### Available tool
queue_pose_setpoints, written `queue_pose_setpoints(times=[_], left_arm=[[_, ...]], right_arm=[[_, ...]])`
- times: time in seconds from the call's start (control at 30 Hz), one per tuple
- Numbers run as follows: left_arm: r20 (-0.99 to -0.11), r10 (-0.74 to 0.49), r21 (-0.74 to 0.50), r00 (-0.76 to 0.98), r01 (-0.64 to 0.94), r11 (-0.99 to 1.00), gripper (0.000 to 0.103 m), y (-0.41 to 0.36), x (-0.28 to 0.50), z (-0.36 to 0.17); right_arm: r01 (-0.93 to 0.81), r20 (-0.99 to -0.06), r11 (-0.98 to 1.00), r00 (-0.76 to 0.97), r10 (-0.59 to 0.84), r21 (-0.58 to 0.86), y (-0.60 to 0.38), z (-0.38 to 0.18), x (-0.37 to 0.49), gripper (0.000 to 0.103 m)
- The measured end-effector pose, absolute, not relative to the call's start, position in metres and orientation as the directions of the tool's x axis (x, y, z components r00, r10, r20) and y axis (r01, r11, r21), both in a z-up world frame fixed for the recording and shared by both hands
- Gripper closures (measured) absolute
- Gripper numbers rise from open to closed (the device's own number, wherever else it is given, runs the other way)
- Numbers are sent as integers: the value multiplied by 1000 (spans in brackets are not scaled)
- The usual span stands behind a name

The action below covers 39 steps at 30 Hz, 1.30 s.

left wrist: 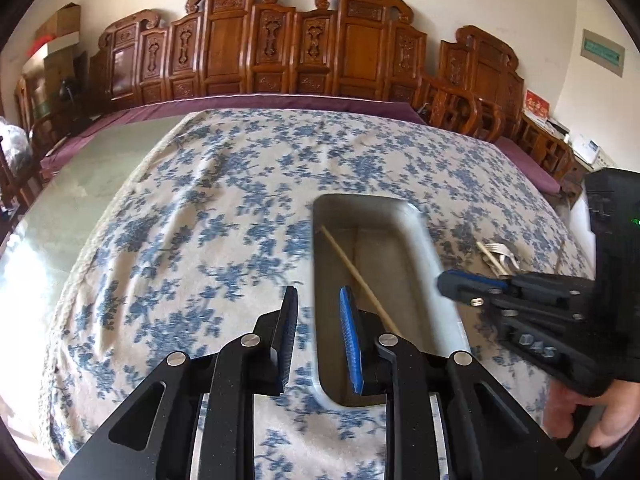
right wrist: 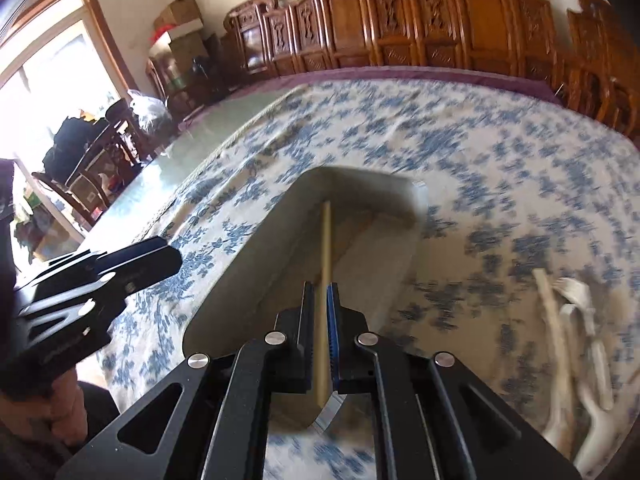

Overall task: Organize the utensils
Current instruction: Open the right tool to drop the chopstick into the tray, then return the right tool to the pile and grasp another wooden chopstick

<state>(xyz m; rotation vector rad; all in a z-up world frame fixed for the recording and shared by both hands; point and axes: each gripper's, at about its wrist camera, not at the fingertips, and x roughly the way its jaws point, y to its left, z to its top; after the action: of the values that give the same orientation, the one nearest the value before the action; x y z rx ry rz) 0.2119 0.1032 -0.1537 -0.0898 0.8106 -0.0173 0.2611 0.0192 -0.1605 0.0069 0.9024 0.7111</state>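
A grey rectangular tray (left wrist: 425, 236) (right wrist: 412, 200) sits on the blue-flowered cloth. One wooden chopstick (left wrist: 356, 272) (right wrist: 326, 240) lies slanted inside it. My left gripper (left wrist: 318, 294) (right wrist: 174, 258) hovers open at the tray's left rim, with nothing pressed between its pads. My right gripper (right wrist: 320, 286) (left wrist: 442, 280) is over the tray's right rim, its jaws almost together and empty; in the right wrist view the chopstick shows through the slit between them. White forks and spoons (right wrist: 580, 312) (left wrist: 500, 252) lie in a loose pile right of the tray, with another chopstick (right wrist: 548, 304) beside them.
The flowered tablecloth (left wrist: 200, 220) covers most of a green glass tabletop (left wrist: 80, 184). Carved wooden chairs (left wrist: 280, 48) line the far side. A person's hand (left wrist: 592, 420) holds the right gripper's handle. Boxes and bags stand near the window (right wrist: 60, 60) at the far left.
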Motion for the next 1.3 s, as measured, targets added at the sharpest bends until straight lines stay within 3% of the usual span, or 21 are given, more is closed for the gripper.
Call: queue_pose_setpoints(times=[0.1, 0.3, 0.4, 0.47, 0.5, 0.77, 1.03, 1.13, 1.23, 1.3], left_arm=[[-713, -58, -68, 699, 14, 998, 69, 88, 210, -151], [-699, -112, -71, 707, 88, 994, 62, 56, 205, -147], [-696, -136, -73, 705, 120, 990, 53, 40, 204, -148], [-699, -143, -66, 700, 136, 988, 50, 29, 204, -150], [-700, -149, -69, 698, 142, 987, 49, 25, 203, -151], [-708, -188, -77, 681, 190, 979, 48, -9, 200, -161], [-727, -185, -65, 661, 202, 977, 48, -26, 200, -172], [-731, -187, -70, 656, 202, 977, 48, -26, 200, -173], [-728, -188, -68, 659, 203, 977, 48, -27, 198, -173], [-725, -192, -70, 662, 206, 976, 48, -28, 196, -172]], right_arm=[[-541, -715, 801, 452, 534, 257, -17, -153, 254, 94], [-468, -731, 868, 533, 426, 165, -98, -149, 248, 94], [-417, -752, 902, 558, 350, 111, -140, -156, 251, 94], [-369, -764, 926, 574, 295, 80, -165, -162, 259, 79], [-334, -770, 940, 582, 261, 67, -181, -167, 264, 77], [-109, -830, 993, 548, 102, 50, -245, -217, 313, 70], [-12, -857, 1000, 514, 27, 25, -248, -242, 340, 63], [-15, -868, 1000, 495, 27, 23, -250, -239, 339, 66], [-20, -881, 1000, 472, 31, 25, -257, -238, 334, 91], [-25, -886, 1000, 463, 28, 19, -261, -240, 330, 97]])
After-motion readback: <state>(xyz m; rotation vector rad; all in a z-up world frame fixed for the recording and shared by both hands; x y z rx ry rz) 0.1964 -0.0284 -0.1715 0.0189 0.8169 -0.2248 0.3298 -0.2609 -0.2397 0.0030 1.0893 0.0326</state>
